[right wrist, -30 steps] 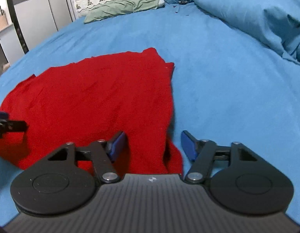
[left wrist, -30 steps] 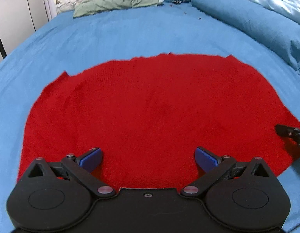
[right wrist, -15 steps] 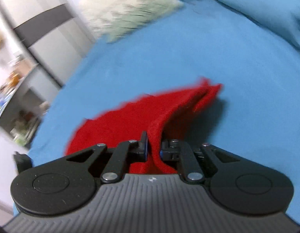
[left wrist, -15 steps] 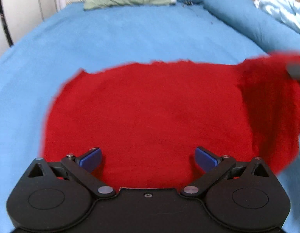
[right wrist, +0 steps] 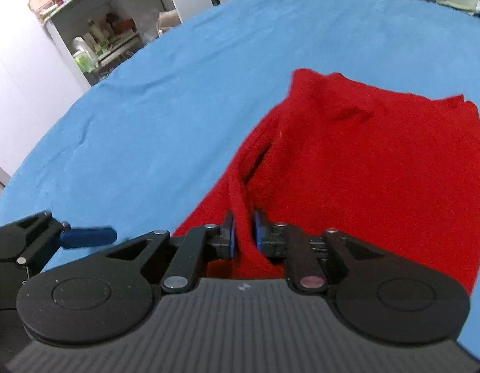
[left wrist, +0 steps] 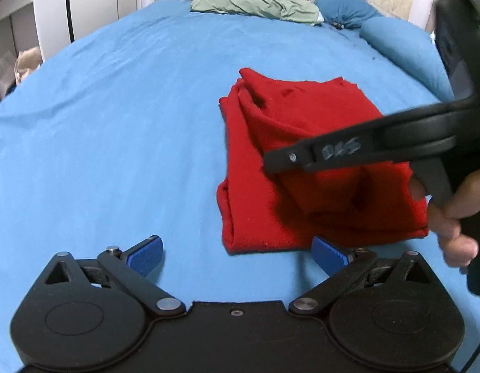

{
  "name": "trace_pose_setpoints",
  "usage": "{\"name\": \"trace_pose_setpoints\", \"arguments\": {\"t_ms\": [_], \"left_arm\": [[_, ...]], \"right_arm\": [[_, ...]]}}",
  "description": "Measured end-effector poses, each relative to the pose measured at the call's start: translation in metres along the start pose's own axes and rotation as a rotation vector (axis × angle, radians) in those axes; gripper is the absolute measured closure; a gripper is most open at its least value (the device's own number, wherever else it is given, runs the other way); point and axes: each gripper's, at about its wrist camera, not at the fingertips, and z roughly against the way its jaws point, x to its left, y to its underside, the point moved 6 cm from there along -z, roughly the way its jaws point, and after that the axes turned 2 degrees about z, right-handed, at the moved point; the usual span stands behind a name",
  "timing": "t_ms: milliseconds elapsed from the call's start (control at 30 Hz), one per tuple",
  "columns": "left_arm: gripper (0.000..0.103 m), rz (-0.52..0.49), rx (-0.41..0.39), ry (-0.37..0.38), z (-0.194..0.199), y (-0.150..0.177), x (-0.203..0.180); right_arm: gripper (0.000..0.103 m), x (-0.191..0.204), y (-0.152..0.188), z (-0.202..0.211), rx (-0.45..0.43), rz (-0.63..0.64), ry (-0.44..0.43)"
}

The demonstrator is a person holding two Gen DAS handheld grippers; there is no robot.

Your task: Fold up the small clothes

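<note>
A red knit garment (left wrist: 271,168) lies folded over on the blue bed sheet (left wrist: 115,124); it also shows in the right wrist view (right wrist: 379,171). My right gripper (right wrist: 243,233) is shut on the garment's folded left edge, low over the cloth; its body (left wrist: 364,149) crosses the left wrist view from the right, held by a hand (left wrist: 454,214). My left gripper (left wrist: 236,256) is open and empty, just in front of the garment's near edge; its right finger (left wrist: 328,253) sits at the hem. It shows in the right wrist view (right wrist: 84,237) at the left.
A green cloth (left wrist: 255,3) and pillows (left wrist: 348,3) lie at the head of the bed. A rolled blue duvet (left wrist: 401,46) runs along the right. A white shelf unit (right wrist: 109,31) with bottles stands left of the bed.
My right gripper shut on the garment's right edge and carried it over to the left, folding the spread cloth in half. My left gripper stayed open and now sits left of the folded cloth.
</note>
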Motion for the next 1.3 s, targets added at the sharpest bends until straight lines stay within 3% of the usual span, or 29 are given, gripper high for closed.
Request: {"name": "trace_pose_setpoints", "arguments": {"t_ms": [33, 67, 200, 267, 333, 433, 533, 633, 867, 1000, 1133, 1233, 1300], "left_arm": [[0.000, 0.011, -0.007, 0.014, 0.000, -0.001, 0.001], [0.000, 0.020, -0.016, 0.028, 0.003, -0.001, 0.000], [0.000, 0.057, -0.076, 0.084, 0.014, -0.009, -0.007], [0.000, 0.063, -0.099, 0.098, 0.016, -0.012, -0.012], [0.000, 0.069, -0.115, 0.102, 0.017, -0.015, -0.019], [0.000, 0.072, -0.114, 0.104, 0.011, -0.023, -0.031], [0.000, 0.055, -0.112, 0.097, 0.005, -0.027, -0.039], [0.000, 0.044, -0.107, 0.079, -0.003, -0.032, -0.045], [0.000, 0.060, -0.103, 0.075, -0.014, -0.034, -0.051], [0.000, 0.065, -0.111, 0.058, -0.019, -0.038, -0.047], [0.000, 0.059, -0.104, -0.066, -0.026, -0.038, -0.024], [0.003, 0.066, -0.025, -0.137, -0.038, -0.022, 0.006], [0.002, 0.093, -0.008, -0.108, -0.041, -0.010, 0.021]], "right_arm": [[0.050, 0.002, 0.000, 0.004, -0.012, 0.002, -0.016], [0.029, 0.002, -0.003, 0.012, -0.017, 0.004, -0.041], [0.020, -0.009, -0.014, 0.073, -0.165, 0.007, -0.054], [0.019, -0.026, -0.005, 0.106, -0.235, -0.030, 0.014], [0.017, -0.043, 0.016, 0.129, -0.280, -0.018, 0.162], [0.017, -0.054, 0.066, 0.138, -0.257, 0.018, 0.306], [0.017, -0.060, 0.110, 0.132, -0.226, -0.010, 0.341], [0.018, -0.058, 0.132, 0.117, -0.212, -0.044, 0.367], [0.019, -0.062, 0.146, 0.087, -0.199, -0.085, 0.437], [0.019, -0.071, 0.145, 0.098, -0.260, -0.140, 0.466], [0.019, -0.085, 0.138, 0.118, -0.360, -0.202, 0.557], [0.019, -0.083, 0.141, 0.122, -0.346, -0.107, 0.591], [0.019, -0.083, 0.149, 0.118, -0.308, -0.062, 0.577]]}}
